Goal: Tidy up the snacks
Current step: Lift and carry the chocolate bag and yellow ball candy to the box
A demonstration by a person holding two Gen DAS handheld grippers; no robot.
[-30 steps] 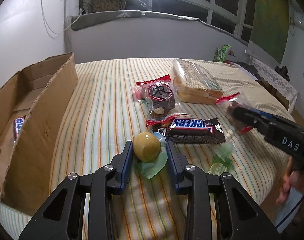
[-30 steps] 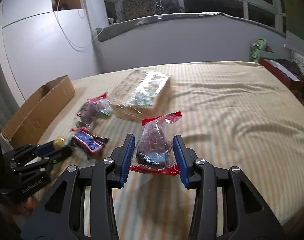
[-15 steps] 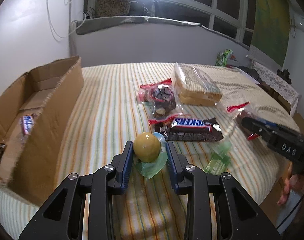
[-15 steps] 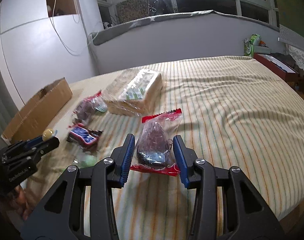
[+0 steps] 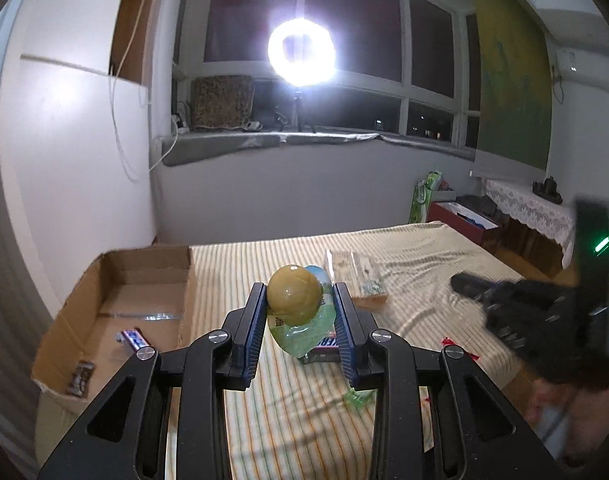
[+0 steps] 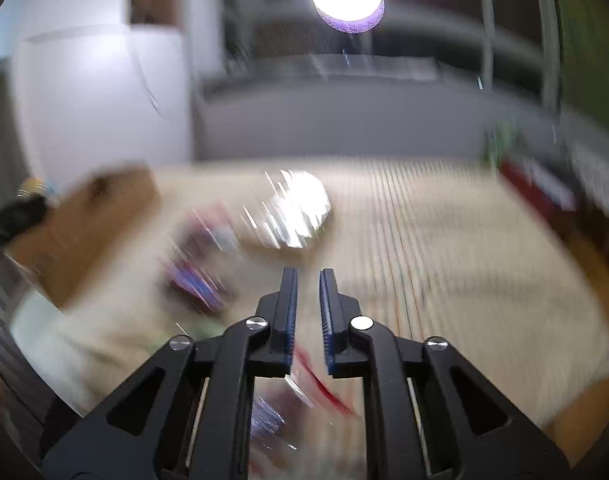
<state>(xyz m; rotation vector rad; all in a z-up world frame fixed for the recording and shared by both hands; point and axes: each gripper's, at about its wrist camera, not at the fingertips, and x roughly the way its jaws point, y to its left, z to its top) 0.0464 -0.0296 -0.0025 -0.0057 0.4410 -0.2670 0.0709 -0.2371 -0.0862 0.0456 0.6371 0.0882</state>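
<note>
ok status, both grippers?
Left gripper shut on yellow ball snack, lifted near cardboard box. Right gripper closing, nothing between pads; view blurred.

The left wrist camera looks forward past its own fingers from above the near edge of the striped bed, facing the ring light and window. The right wrist camera, heavily blurred, sits farther right and faces the same wall. Both views share the cardboard box, bed and ring light.
</note>
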